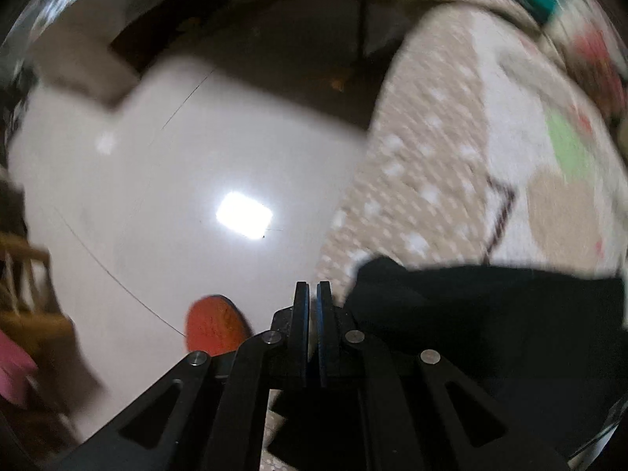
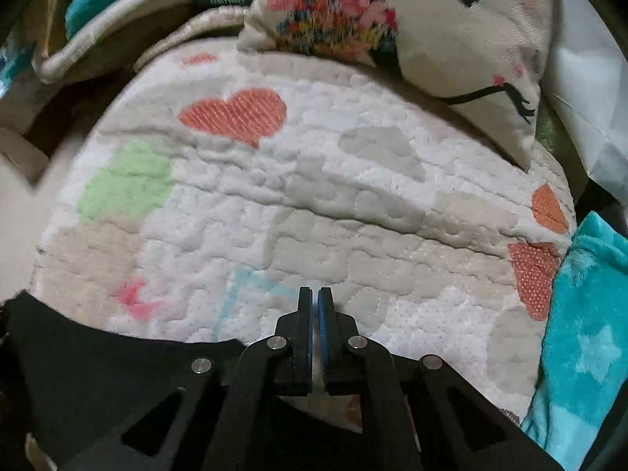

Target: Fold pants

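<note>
While both grippers' fingers are pressed together, the left gripper (image 1: 313, 286) and right gripper (image 2: 315, 292) each hover over black pants (image 2: 98, 365) lying on a heart-patterned quilt (image 2: 314, 180); whether cloth is pinched is unclear.

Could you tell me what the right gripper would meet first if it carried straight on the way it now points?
Probably the white quilted blanket: the right gripper points across its bare surface, well short of the pillow. Depth is uncertain.
</note>
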A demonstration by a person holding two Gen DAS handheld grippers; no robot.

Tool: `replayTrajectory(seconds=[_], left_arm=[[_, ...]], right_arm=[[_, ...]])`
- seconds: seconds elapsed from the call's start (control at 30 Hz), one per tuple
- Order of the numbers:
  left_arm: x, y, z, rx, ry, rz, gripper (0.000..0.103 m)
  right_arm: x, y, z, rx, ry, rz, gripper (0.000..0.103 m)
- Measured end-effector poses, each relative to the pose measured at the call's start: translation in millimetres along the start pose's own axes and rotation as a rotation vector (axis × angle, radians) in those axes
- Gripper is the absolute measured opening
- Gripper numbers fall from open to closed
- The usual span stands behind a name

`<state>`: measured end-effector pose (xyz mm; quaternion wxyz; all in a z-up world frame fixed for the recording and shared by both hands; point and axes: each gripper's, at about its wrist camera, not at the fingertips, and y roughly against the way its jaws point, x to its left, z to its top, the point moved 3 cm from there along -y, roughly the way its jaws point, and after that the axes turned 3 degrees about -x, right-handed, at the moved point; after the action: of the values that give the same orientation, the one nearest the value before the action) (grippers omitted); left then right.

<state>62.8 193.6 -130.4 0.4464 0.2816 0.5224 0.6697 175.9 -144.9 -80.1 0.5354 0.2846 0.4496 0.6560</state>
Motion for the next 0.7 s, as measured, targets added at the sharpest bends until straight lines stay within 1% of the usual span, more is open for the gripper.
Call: replayTrajectory(seconds=[0.03, 0.1, 0.17, 0.27, 0.37, 0.4, 0.43, 0.47, 0.5, 0.53, 0.63, 0.7], left_arm=[[10.0, 3.9, 3.0, -0.014, 0.045, -0.017, 0.003], [32.9, 12.5, 6.2, -0.04, 0.146, -0.057, 0.003], [55.2, 18.7, 2.9, -0.051, 0.246, -0.114, 0.004], [78.0, 25.3, -9.9, -0.053, 0.336, -0.175, 0.004], [93.2, 35.3, -25.4, -0.082, 0.378, -0.209, 0.006], [92.6, 37.2, -29.6, -0.083, 0.386, -0.223, 0.011], [94.3, 39.2, -37.1, -0.079, 0.397, -0.249, 0.019], [95.7, 40.3, -41.0, -0.077, 0.404, -0.263, 0.023], [93.0, 42.6, -46.9, -0.077, 0.417, -0.279, 0.027], [91.7, 43.2, -51.3, -0.079, 0.429, -0.292, 0.028], [88.7, 43.0, -67.2, -0.078, 0.46, -0.354, 0.031], [82.6, 42.2, -74.5, -0.081, 0.455, -0.378, 0.034]], right_arm=[[2.6, 11.0, -2.3, -0.015, 0.0, 0.025, 0.005], [7.2, 26.9, -6.5, -0.037, 0.016, 0.048, 0.007], [17.6, 40.7, -9.3, -0.048, 0.044, 0.078, 0.01], [37.4, 56.3, -9.8, -0.06, 0.079, 0.13, 0.014], [65.9, 73.8, -4.6, -0.077, 0.096, 0.204, 0.02], [74.9, 82.1, -6.6, -0.083, 0.098, 0.227, 0.027], [84.5, 89.6, -7.1, -0.089, 0.1, 0.258, 0.036], [95.3, 96.5, -8.1, -0.093, 0.105, 0.293, 0.041], [104.0, 100.3, -8.8, -0.095, 0.11, 0.318, 0.05], [114.7, 106.1, -10.9, -0.098, 0.119, 0.344, 0.055], [148.7, 116.3, -17.9, -0.079, 0.165, 0.419, 0.056], [166.6, 119.7, -20.1, -0.066, 0.195, 0.449, 0.056]])
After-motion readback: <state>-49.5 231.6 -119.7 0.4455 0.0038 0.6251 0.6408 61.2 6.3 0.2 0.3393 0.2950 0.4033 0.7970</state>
